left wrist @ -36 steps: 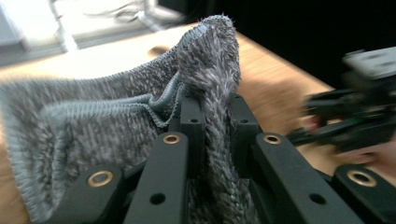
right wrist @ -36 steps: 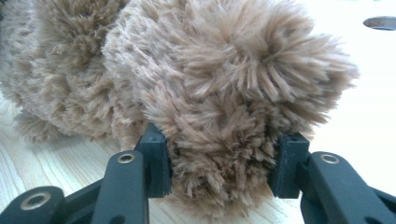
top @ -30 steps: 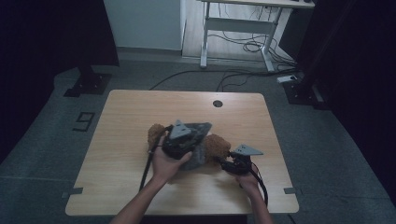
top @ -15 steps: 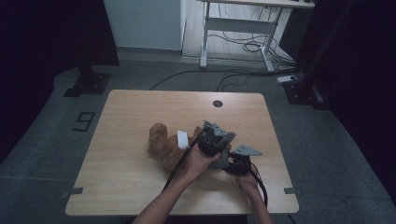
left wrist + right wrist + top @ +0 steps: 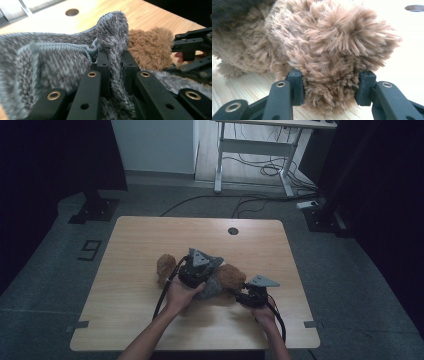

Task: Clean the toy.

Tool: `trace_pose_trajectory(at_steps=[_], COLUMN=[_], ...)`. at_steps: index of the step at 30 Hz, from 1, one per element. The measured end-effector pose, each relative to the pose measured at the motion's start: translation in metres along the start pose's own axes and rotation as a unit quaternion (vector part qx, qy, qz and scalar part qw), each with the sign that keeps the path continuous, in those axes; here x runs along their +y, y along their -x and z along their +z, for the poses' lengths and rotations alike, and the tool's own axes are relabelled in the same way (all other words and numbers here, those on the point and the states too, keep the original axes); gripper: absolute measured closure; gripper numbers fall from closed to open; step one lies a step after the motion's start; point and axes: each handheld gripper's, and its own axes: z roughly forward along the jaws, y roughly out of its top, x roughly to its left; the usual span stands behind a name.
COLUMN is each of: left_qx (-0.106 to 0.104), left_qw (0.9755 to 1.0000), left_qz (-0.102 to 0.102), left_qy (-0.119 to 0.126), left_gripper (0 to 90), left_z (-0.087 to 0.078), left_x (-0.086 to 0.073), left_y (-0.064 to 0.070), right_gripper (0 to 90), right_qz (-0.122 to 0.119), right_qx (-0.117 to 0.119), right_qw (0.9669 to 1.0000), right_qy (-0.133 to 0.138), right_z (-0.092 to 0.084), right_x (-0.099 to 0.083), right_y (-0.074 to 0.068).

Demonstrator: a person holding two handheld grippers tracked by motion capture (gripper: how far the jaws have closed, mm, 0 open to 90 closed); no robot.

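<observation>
A brown plush toy (image 5: 231,276) lies in the middle of the wooden table (image 5: 140,240), one furry end (image 5: 166,265) sticking out to the left. A grey fuzzy knit cloth (image 5: 216,287) partly wraps it. My left gripper (image 5: 210,272) is shut on a fold of that grey cloth (image 5: 62,55); its jaws (image 5: 115,57) pinch the ribbed edge, with the toy (image 5: 150,47) just behind. My right gripper (image 5: 240,287) is shut on a fluffy end of the toy (image 5: 324,37), fur bulging between its pads (image 5: 330,85).
The table has a round cable hole (image 5: 233,230) near its far edge. A white desk frame (image 5: 255,150) with loose cables stands on the floor beyond. Bare wood lies left of the toy and along the near edge.
My left gripper swung right toward the right gripper half a second ago, then came back left with the grey cloth. The right gripper has stayed in place on the toy.
</observation>
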Motion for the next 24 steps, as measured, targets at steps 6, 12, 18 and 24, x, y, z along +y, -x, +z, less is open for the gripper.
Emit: trace_pose_trajectory(at_steps=[6,12,18,24], left_qx=[0.041,0.047,0.058,0.046], left_qw=[0.9988,0.9954,0.9948,0.9968], left_qz=[-0.024,-0.081,-0.083,-0.05], left_qy=[0.013,-0.021,-0.011,0.043], left_gripper=[80.2,80.0,79.9,80.0], left_z=[-0.026,-0.034,-0.047,-0.07], left_x=[-0.007,-0.041,-0.042,-0.005], left_y=[-0.027,-0.068,-0.072,-0.047], right_gripper=[52.5,52.5,52.5,52.6], right_qz=[0.003,0.002,0.0,0.004], right_qx=[-0.003,-0.001,-0.002,-0.002], right_qw=[1.0,1.0,1.0,1.0], right_qy=[-0.003,-0.002,-0.003,-0.004], right_z=[-0.001,-0.001,0.0,-0.001], right_x=[-0.001,-0.001,0.0,0.0], right_y=[0.001,0.002,0.002,0.002])
